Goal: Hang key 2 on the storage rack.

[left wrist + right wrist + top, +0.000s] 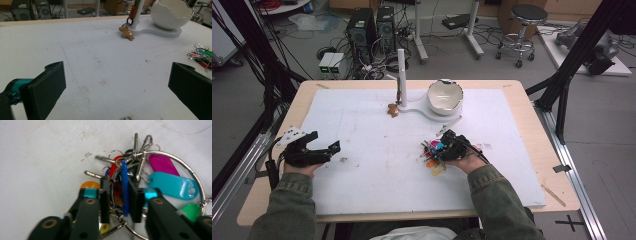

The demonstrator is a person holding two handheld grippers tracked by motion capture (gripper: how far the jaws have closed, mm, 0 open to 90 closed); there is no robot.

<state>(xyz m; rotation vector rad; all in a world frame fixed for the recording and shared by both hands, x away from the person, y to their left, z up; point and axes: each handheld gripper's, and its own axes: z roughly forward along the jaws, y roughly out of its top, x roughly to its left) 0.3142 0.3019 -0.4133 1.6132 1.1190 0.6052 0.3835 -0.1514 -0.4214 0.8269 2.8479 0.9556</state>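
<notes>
Two black jaws of the right gripper (119, 202) stand nearly closed in the lower centre of the right gripper view, pinching a flat blue plastic key tag (124, 187) held on edge, its long axis running up the frame. Its bunch of coloured tags on a large steel ring (435, 150) lies right of centre in the high view, which hides the blue tag. The left gripper (319, 146), lower left there, is wide open and empty. No writing is readable.
</notes>
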